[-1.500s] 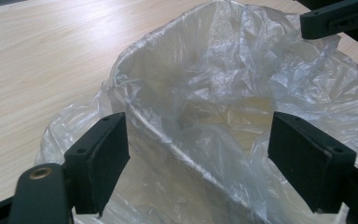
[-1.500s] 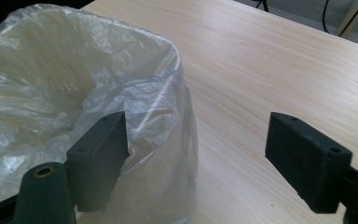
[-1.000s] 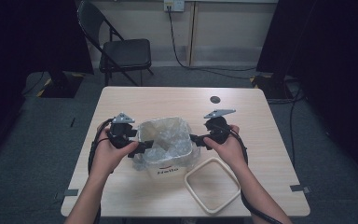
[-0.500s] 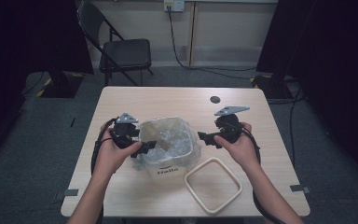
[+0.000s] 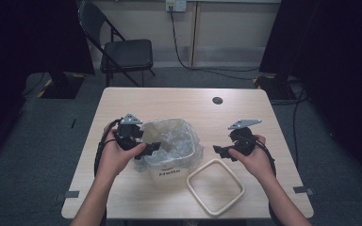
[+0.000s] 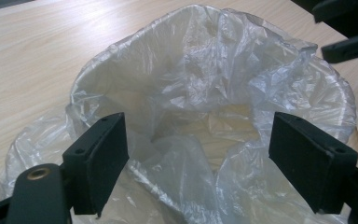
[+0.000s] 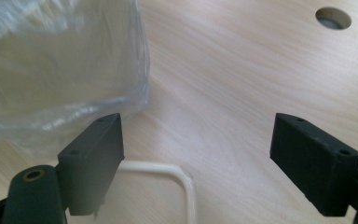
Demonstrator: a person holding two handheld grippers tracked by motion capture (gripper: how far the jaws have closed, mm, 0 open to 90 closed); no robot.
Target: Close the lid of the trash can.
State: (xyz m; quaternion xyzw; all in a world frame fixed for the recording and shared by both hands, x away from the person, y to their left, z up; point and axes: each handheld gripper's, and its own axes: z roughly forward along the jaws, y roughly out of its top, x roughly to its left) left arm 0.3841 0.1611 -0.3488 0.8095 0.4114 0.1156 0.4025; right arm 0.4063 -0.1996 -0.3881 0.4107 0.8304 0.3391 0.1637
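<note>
A small cream bin (image 5: pixel 172 172) lined with a clear plastic bag (image 5: pixel 174 136) stands in the middle of the wooden table (image 5: pixel 179 101). My left gripper (image 5: pixel 152 148) is at the bin's left rim, open, its jaws spread over the crumpled bag (image 6: pixel 200 107) with nothing between them. My right gripper (image 5: pixel 219 150) hangs open to the right of the bin, apart from it. In the right gripper view the bagged bin (image 7: pixel 60 60) lies to the upper left and a cream square ring (image 7: pixel 182 184) lies just below the jaws.
The cream square ring (image 5: pixel 215 186) lies flat near the table's front edge, right of the bin. A round cable hole (image 5: pixel 217 100) sits at the back of the table. A folding chair (image 5: pixel 122 52) stands beyond the table.
My right gripper has let go of the bag's right edge and drawn back to the right, away from the bin. The left gripper has stayed at the left rim.
</note>
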